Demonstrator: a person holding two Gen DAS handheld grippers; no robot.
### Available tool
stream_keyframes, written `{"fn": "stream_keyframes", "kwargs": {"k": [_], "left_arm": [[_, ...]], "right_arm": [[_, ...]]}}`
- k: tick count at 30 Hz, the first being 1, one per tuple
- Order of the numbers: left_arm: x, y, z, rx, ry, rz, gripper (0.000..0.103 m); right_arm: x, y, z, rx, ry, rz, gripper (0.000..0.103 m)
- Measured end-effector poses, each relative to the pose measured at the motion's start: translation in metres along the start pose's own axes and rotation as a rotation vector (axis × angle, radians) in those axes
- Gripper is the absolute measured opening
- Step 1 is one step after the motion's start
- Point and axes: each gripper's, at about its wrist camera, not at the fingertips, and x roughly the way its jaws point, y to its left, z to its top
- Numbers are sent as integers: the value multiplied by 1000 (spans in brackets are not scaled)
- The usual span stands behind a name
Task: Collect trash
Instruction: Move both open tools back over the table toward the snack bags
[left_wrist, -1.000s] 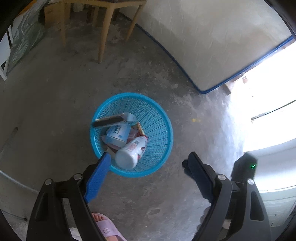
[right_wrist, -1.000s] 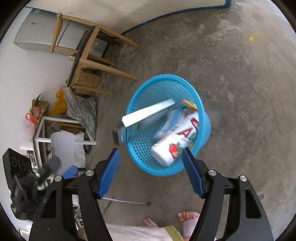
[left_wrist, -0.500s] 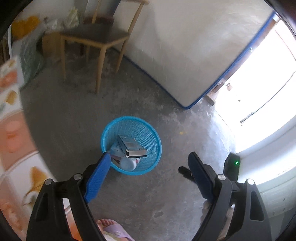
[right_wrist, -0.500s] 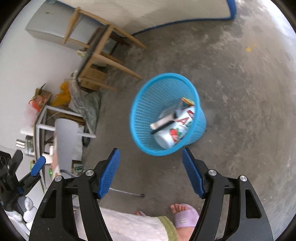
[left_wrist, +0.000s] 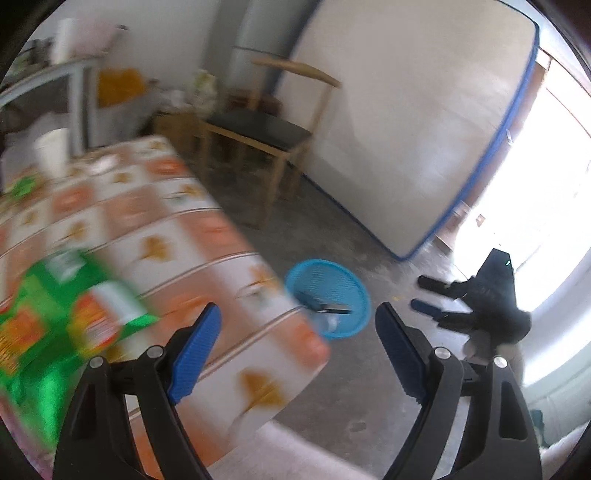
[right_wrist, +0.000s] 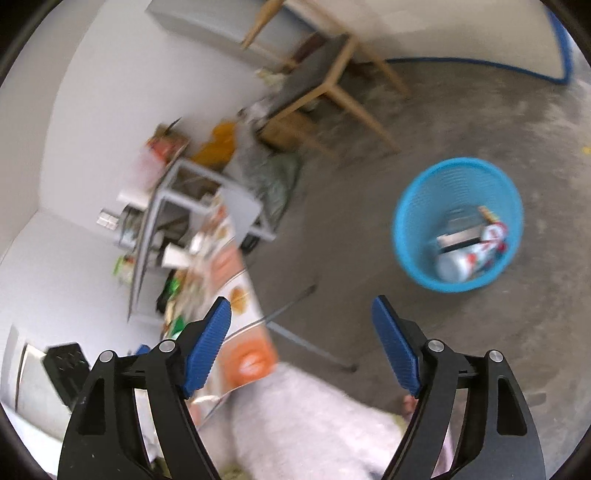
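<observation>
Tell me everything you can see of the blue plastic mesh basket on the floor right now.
The blue plastic mesh basket is round, with a solid rim and latticed walls narrowing toward the base. It stands upright on the bare grey concrete floor, just past the corner of the table with the orange-and-white patterned cloth. Inside lie a white bottle with red print, a flat dark-edged box and other packaging too blurred to name. Neither gripper touches it.
</observation>
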Motion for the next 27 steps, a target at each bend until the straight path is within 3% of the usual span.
{"fn": "stream_keyframes", "kwargs": {"k": [5,12,17,23,27], "left_arm": [[-67,56,-42,-97,-75,111,83],[-165,127,-89,-263,-237,263,83],[-216,186,-129,-458,-261,395,83],[-227,239,-178,-696,-232,411,83],[-211,263,-196,-835,-210,307,83]], "right_arm": [[41,48,-16,-82,114,56,77],[110,144,-50,-305,271,116,77],[161,180,-75,-284,417,203,77],[209,200,-112,-248,562,199,77],[228,205,-123,-195,588,175,77]]}}
